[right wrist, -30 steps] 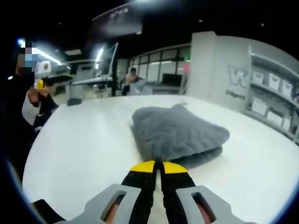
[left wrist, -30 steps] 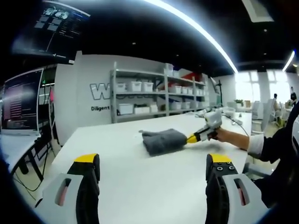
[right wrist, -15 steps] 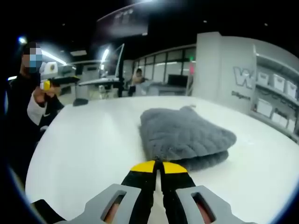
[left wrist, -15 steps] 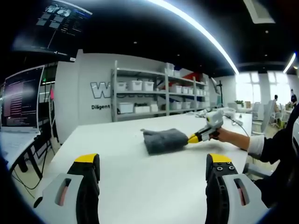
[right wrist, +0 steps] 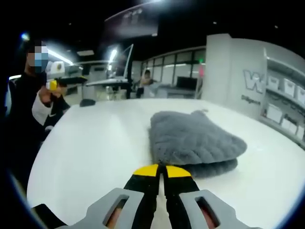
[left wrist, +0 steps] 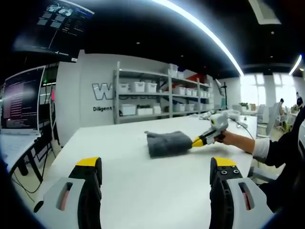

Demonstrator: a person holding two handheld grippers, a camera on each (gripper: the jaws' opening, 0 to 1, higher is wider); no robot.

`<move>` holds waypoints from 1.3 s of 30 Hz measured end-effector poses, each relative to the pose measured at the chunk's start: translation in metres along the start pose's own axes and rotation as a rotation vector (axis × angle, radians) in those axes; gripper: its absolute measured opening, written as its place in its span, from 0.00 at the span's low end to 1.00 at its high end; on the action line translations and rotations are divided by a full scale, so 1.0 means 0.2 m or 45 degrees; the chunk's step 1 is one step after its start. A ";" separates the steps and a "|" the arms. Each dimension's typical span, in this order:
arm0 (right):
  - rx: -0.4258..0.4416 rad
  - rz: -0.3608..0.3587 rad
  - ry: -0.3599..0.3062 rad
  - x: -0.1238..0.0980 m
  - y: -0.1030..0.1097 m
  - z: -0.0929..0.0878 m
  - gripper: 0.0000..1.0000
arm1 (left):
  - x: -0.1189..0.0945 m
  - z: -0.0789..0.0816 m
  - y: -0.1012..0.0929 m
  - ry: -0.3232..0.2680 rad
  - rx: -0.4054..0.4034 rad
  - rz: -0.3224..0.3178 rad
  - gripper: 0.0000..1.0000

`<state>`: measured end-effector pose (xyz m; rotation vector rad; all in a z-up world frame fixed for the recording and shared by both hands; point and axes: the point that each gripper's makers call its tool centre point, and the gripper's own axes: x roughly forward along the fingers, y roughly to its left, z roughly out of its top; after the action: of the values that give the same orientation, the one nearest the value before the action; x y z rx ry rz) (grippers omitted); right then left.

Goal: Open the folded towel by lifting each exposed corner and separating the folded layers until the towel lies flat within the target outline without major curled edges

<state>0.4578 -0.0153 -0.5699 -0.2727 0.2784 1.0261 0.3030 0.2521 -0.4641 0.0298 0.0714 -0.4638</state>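
A folded grey towel (left wrist: pixel 167 142) lies on the white tabletop (left wrist: pixel 143 186), well ahead of the left gripper (left wrist: pixel 155 164), whose jaws stand wide apart and hold nothing. The right gripper (right wrist: pixel 161 171), seen from the left gripper view at the towel's right edge, has its yellow-tipped jaws pressed together just short of the towel's near fold. Compared with a second ago, the towel sits slightly further right in the right gripper view; its folds are unchanged.
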 end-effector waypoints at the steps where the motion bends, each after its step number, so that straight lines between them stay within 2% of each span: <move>1: -0.004 0.002 0.001 0.00 0.01 0.00 0.00 | 0.00 0.00 0.00 0.001 0.000 -0.001 0.92; 39: -0.082 0.148 -0.030 0.02 0.18 0.03 0.00 | 0.01 -0.02 0.00 0.011 -0.006 -0.018 0.92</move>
<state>0.4298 0.0080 -0.5681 -0.3049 0.2427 1.1541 0.3050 0.2506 -0.4685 0.0270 0.0811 -0.4774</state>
